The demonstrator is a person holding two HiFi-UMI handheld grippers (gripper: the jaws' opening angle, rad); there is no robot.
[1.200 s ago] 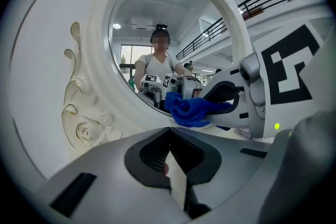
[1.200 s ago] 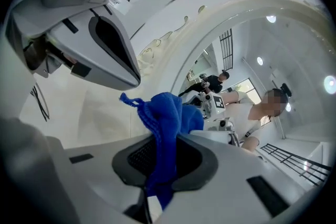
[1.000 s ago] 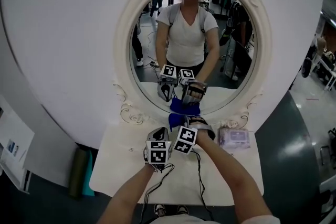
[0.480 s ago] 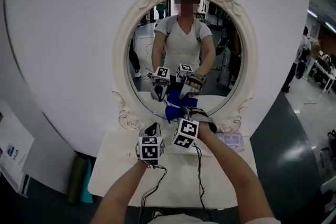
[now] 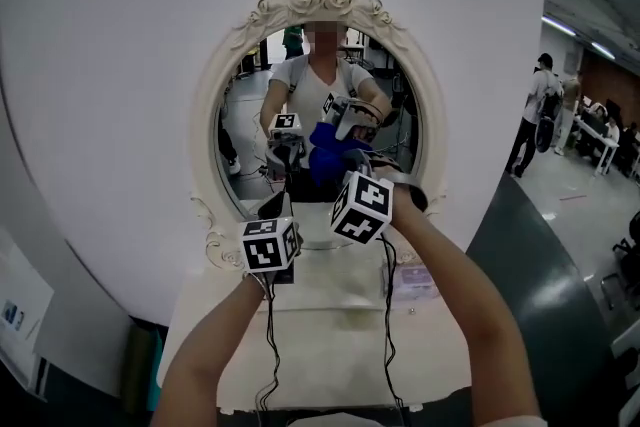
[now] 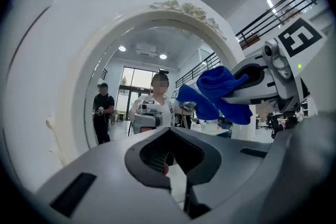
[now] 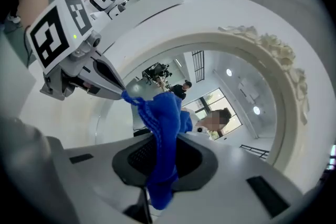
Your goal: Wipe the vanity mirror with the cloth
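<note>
Head view: the blue cloth [image 5: 328,165] is up against the glass of the vanity mirror [image 5: 207,125], near the middle of the oval and merging with its own reflection. The right gripper [image 5: 350,180] is clenched on it; in the right gripper view the cloth [image 7: 165,128] hangs bunched from between the closed jaws. The left gripper [image 5: 276,210] is held just beside it on the left, lower down, its jaws pressed together with nothing between them. In the right gripper view its tip sits at the cloth's upper corner; contact cannot be told. The ornate white frame stands on a white table [image 5: 330,345] against a white wall [image 5: 100,65]. A small clear packet [image 5: 412,280] lies near the mirror's base.
</note>
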